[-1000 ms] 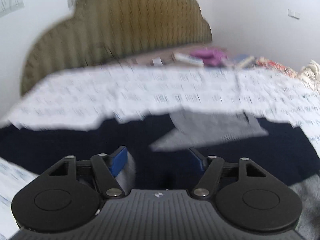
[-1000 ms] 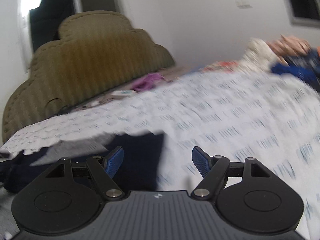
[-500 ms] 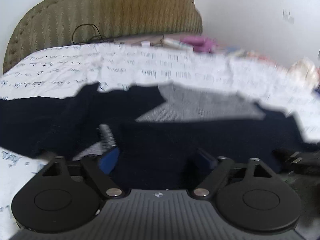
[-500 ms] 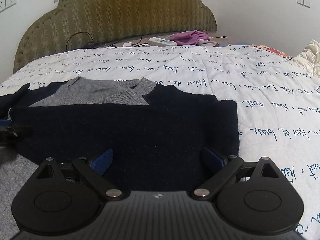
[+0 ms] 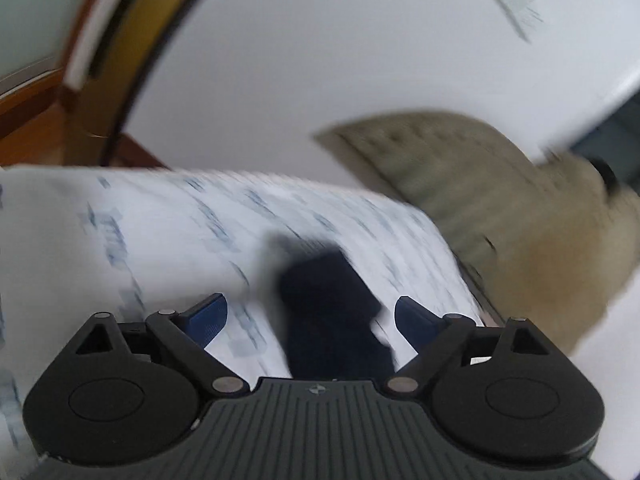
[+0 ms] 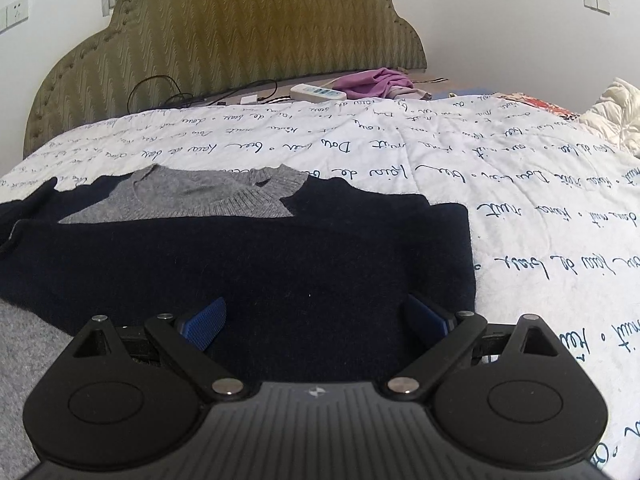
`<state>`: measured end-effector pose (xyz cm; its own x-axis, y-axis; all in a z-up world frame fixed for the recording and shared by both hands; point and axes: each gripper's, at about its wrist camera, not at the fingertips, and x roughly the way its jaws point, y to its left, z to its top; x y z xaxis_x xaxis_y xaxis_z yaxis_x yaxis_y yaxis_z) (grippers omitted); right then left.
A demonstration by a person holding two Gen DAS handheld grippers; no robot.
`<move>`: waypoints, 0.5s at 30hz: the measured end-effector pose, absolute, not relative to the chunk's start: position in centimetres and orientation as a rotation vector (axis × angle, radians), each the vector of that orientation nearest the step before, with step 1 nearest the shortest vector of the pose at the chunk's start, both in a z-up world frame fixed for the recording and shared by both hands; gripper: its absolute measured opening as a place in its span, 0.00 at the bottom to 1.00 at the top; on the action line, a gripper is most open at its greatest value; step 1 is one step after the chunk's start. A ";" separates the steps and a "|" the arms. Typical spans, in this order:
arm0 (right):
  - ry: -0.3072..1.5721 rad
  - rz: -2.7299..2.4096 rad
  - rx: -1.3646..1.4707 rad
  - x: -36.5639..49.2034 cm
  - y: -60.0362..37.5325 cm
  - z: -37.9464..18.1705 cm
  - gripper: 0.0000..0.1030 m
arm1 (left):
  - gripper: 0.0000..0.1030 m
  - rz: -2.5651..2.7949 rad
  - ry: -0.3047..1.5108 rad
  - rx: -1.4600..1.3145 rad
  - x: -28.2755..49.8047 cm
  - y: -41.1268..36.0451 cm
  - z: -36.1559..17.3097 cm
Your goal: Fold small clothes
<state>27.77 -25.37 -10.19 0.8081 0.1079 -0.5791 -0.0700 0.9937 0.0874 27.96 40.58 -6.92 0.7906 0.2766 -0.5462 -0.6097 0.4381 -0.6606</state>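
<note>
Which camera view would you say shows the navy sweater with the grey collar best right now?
The right wrist view: the sweater lies sharp and nearly whole on the bedspread, collar included. The left wrist view is motion-blurred and shows only a dark navy strip, probably a sleeve, on the bedspread.

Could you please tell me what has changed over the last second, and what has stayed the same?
The left gripper has swung away from the sweater body to the bed's edge, over a dark navy sleeve end; its jaws are opening, pads off the cloth. The right gripper came down over the navy-and-grey knitted sweater and opened wide. Since half a second ago, the sweater has lain folded on the white script-printed quilt, unmoved.
</note>
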 end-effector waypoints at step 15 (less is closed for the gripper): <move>0.616 0.098 0.093 27.8 -25.6 -10.2 0.94 | 0.15 0.578 0.460 -0.741 32.0 40.1 -6.7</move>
<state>27.82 -25.61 -10.24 0.8116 0.1192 -0.5719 -0.0639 0.9912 0.1159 32.01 40.09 -6.67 0.7515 0.3227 -0.5755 -0.6333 0.5973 -0.4921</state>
